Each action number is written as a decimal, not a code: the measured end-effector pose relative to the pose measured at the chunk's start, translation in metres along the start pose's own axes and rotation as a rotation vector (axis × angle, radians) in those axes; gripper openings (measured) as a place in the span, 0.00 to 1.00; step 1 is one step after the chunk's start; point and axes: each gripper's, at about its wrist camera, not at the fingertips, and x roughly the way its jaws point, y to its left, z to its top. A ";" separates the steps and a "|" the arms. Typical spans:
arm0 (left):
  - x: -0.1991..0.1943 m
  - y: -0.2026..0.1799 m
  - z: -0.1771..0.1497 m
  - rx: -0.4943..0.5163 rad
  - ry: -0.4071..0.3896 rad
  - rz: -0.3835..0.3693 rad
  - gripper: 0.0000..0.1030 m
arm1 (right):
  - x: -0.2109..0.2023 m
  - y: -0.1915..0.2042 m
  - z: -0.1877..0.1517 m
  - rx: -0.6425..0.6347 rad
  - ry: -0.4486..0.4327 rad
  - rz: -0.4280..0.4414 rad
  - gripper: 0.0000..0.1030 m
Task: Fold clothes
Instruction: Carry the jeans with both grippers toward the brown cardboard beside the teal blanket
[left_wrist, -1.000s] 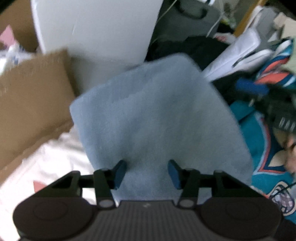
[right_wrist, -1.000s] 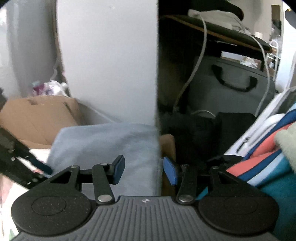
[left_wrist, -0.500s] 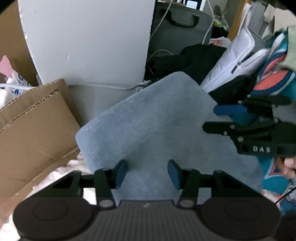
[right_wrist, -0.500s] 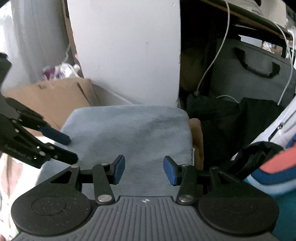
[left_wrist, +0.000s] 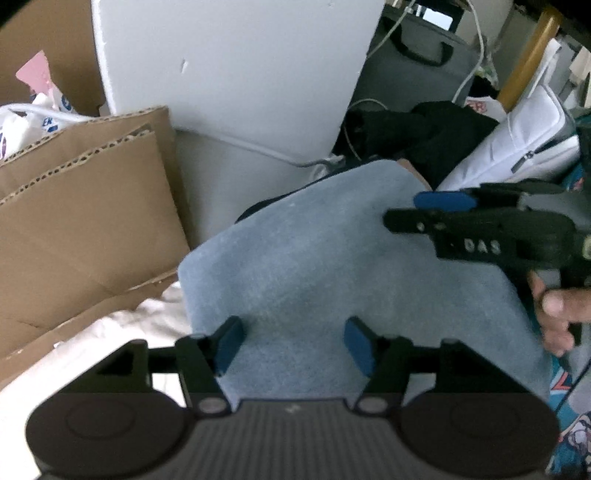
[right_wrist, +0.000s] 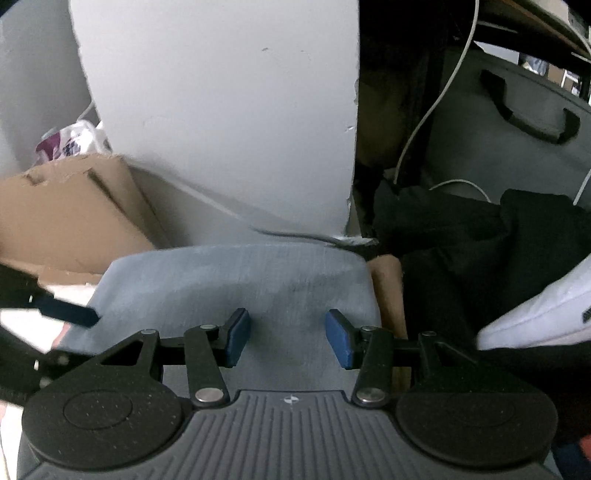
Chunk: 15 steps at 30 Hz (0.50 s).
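Both tongs are hovering open and empty over a folded pale-blue garment (left_wrist: 332, 266): the left tongs (left_wrist: 291, 345), jaws just widened, at its near edge; the right tongs (right_wrist: 288, 341) nearer its far corner, beside cardboard (left_wrist: 85, 206).

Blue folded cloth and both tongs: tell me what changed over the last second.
The right tongs came in over the far right corner of the blue folded cloth, empty and open. The left tongs edged lower over its near edge, and their jaws have just been opening, pressing nothing. The cloth, cardboard and white panel stayed put.
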 end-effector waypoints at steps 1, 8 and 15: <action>0.000 0.000 0.000 0.001 -0.003 -0.001 0.64 | 0.002 -0.001 0.001 0.001 -0.001 0.000 0.51; 0.005 0.000 0.011 0.015 -0.010 0.041 0.64 | 0.023 -0.005 0.015 0.012 0.044 -0.025 0.52; -0.020 -0.017 0.014 -0.012 -0.082 0.016 0.20 | 0.014 -0.005 0.022 0.025 0.047 -0.040 0.52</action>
